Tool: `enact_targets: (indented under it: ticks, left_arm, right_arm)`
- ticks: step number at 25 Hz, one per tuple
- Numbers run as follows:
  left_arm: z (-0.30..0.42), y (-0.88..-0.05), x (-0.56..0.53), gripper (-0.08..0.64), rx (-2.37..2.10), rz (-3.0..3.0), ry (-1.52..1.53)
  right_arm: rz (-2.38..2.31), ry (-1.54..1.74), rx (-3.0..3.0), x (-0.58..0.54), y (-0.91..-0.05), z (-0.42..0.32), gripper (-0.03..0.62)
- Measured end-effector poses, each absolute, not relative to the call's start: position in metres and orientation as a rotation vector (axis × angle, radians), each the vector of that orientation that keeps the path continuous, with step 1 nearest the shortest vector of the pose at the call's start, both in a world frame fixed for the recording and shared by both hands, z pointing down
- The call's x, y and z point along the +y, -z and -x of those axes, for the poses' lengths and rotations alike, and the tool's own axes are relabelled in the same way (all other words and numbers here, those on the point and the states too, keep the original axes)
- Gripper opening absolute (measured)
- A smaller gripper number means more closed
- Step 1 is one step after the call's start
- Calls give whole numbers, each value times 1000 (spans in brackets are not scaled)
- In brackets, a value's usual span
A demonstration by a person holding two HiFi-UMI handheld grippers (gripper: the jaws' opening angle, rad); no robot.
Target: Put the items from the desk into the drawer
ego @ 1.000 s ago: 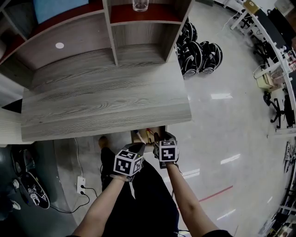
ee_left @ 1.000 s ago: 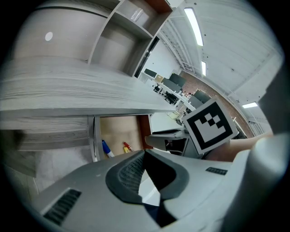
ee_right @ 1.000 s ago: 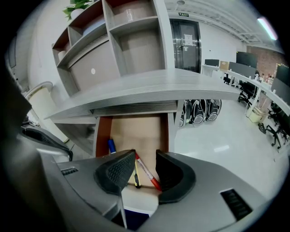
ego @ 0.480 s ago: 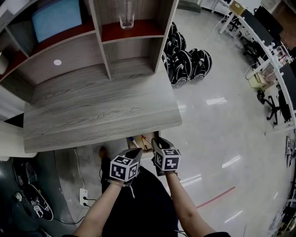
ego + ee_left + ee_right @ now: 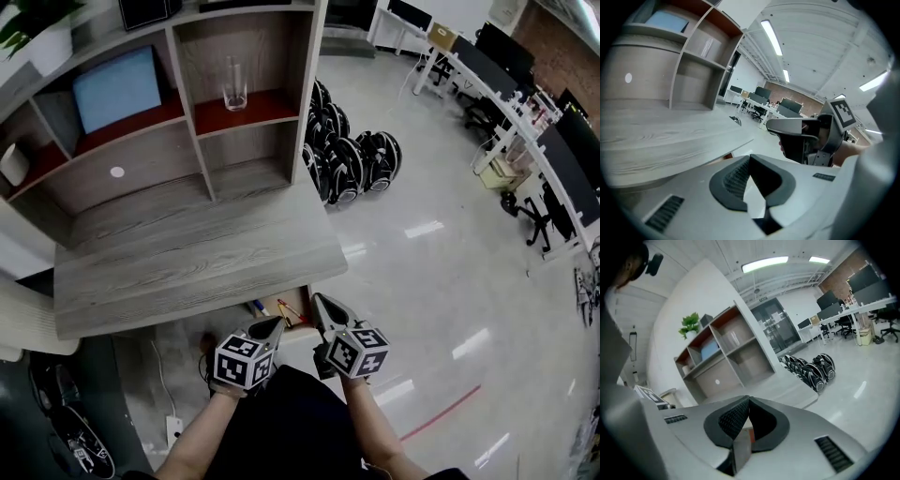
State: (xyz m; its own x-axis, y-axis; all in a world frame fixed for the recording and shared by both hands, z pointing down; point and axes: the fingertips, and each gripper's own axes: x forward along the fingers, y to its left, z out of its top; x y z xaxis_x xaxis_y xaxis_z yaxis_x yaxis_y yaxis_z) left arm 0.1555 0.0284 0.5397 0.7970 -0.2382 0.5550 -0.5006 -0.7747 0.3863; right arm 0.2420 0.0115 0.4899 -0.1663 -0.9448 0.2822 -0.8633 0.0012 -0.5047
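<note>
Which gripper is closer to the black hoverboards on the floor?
Right. The right gripper hovers off the desk front edge, on the side of the hoverboards; the left gripper is beside it, farther away.

The long grey wooden table [image 5: 187, 267] has wavy dark lines running along its top. The shallow brown wooden drawer [image 5: 274, 303] sticks out from under the table's front edge, at about 5 o'clock from the middle of the table top. The drawer stands open. Small things lie flat on its floor. A little blue thing [image 5: 258, 307] lies at the drawer's 9 o'clock side. A thin red and yellow stick-like thing [image 5: 290, 310] lies slanted near the drawer's middle. Both are too small to tell just what they are.
</note>
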Motion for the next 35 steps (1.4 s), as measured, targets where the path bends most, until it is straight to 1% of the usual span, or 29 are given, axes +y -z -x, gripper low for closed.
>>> enact_targets:
  ticks: [8, 11, 17, 25, 35]
  left_arm:
    - [-162, -480, 30, 15, -526, -2630, -581]
    - [-167, -471, 32, 15, -509, -2647, -547]
    - [-176, -460, 35, 15, -478, -2686, -508]
    - [-178, -452, 43, 15, -466, -2705, -458]
    - [-150, -458, 48, 15, -563, -2656, -448]
  right_arm:
    - [1729, 534, 2112, 36, -396, -236, -12]
    - [1648, 491, 2102, 41, -378, -225, -14]
    - [1763, 409, 2132, 42, -370, -216, -12]
    - [1864, 414, 2098, 51, -374, -221, -12]
    - [1875, 465, 2124, 52, -386, -206, -12]
